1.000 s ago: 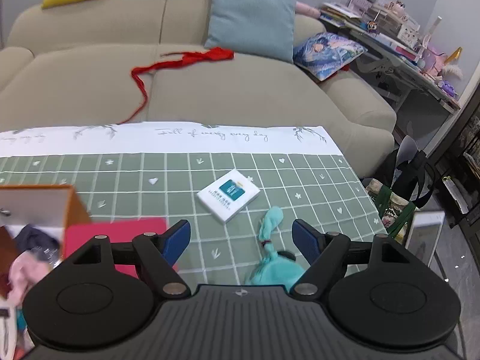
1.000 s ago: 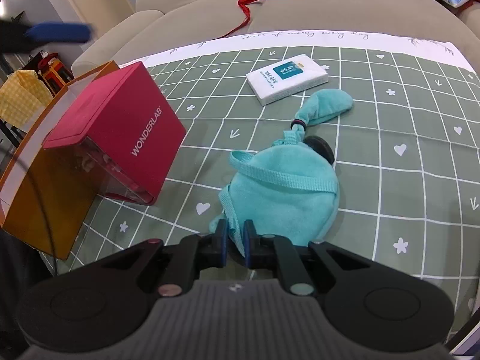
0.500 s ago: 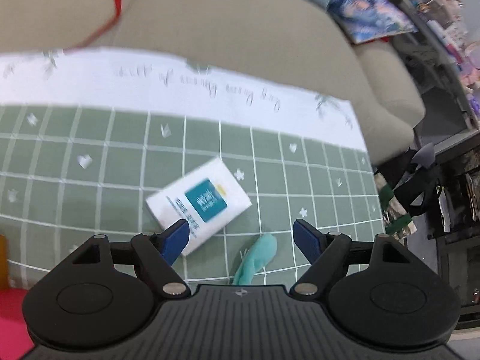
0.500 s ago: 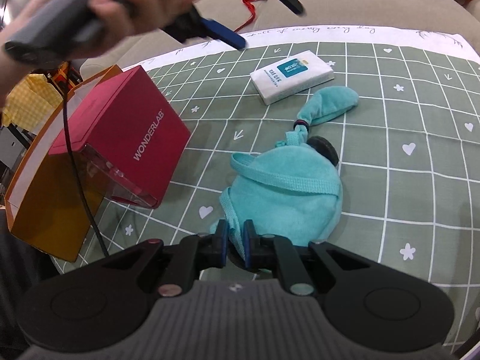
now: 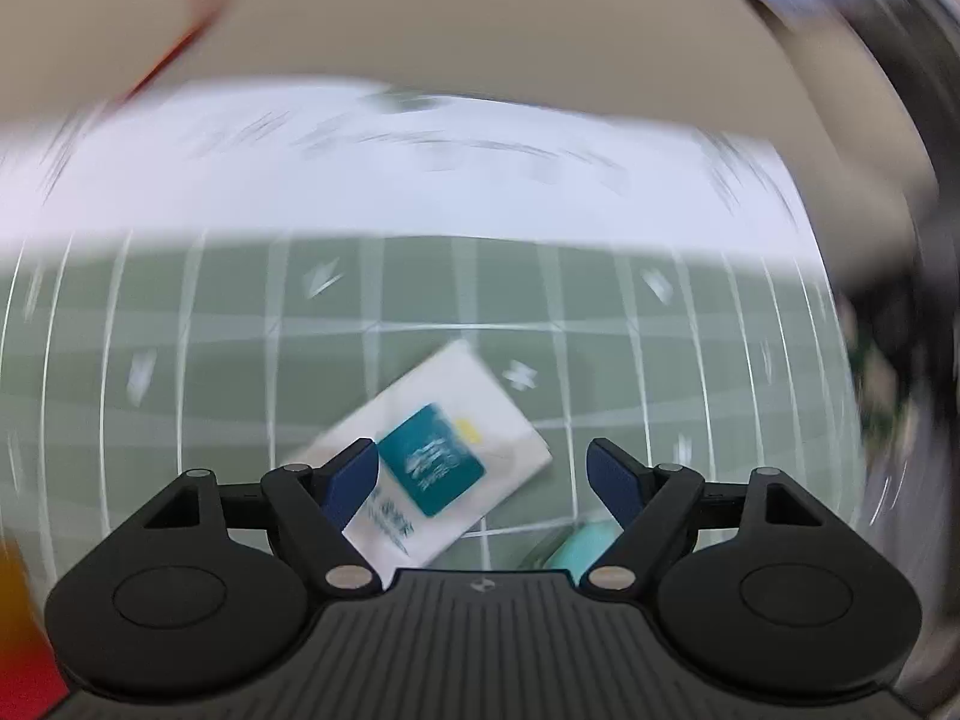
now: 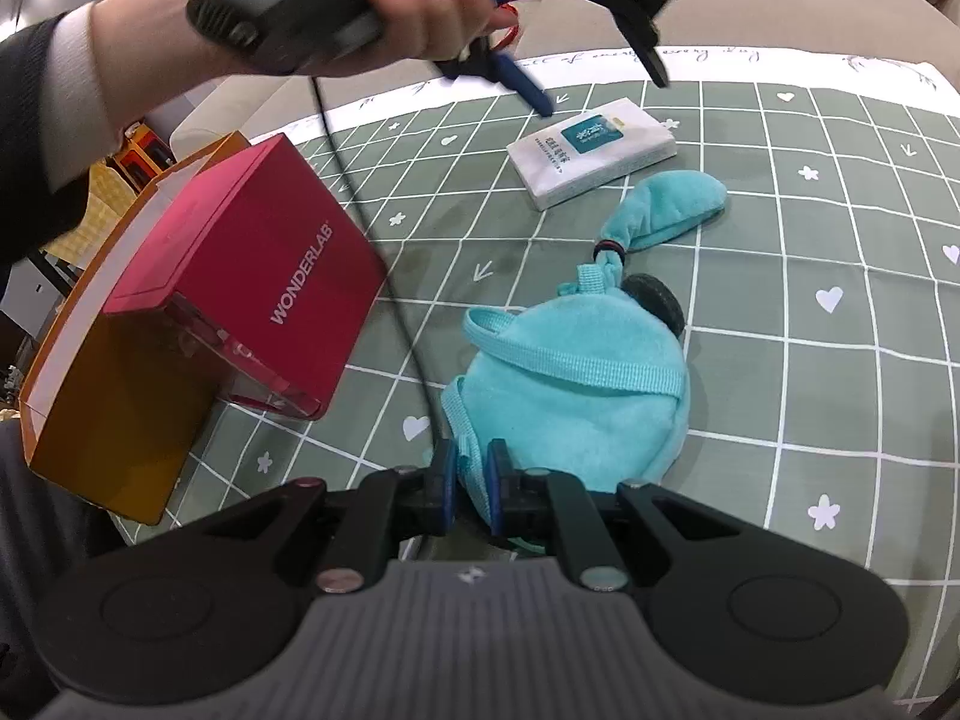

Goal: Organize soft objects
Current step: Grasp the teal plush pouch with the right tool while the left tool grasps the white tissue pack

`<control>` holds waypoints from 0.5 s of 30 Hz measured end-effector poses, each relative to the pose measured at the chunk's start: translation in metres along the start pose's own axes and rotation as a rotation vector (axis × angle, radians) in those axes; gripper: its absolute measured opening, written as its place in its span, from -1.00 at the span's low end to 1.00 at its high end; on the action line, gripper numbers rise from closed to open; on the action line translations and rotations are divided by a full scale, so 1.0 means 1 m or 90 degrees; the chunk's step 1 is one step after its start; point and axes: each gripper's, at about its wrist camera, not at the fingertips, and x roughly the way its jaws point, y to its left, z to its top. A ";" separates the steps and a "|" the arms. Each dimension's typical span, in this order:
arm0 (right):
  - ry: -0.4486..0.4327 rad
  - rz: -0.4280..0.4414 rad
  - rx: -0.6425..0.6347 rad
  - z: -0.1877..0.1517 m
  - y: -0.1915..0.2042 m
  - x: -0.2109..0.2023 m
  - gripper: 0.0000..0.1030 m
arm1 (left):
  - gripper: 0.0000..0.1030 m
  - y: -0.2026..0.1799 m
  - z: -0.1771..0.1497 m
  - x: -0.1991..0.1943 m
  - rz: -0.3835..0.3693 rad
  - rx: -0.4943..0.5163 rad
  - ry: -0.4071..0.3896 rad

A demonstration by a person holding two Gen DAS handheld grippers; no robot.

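**On the green checked cloth: soft goods, two items**

Item 1: tissue pack [image 6: 591,150], upper centre of the right wrist view. Light, squashy, slick wrapper; best taken across its short sides. Left gripper [image 5: 483,474] hangs above it, jaws wide, nothing held.

Item 2: teal plush pouch [image 6: 570,384], lower centre. Limp, light. Right gripper [image 6: 468,495] pinches its strap edge.

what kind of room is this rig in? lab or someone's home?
Most likely a home living room. A beige sofa sits right behind the table, which wears a green grid-print tablecloth, with a tissue pack and a teal plush pouch on it. Nothing lab-like shows.
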 end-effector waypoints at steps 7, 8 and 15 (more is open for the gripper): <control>0.001 0.007 0.005 0.001 -0.004 0.000 -0.83 | 0.80 -0.027 -0.014 0.008 0.122 0.370 -0.039; 0.002 0.006 0.003 0.001 -0.004 0.000 -0.83 | 0.80 -0.026 -0.015 0.011 0.116 0.386 -0.020; 0.004 0.018 0.008 0.004 -0.009 0.002 -0.83 | 0.80 -0.023 -0.020 0.031 0.072 0.408 0.040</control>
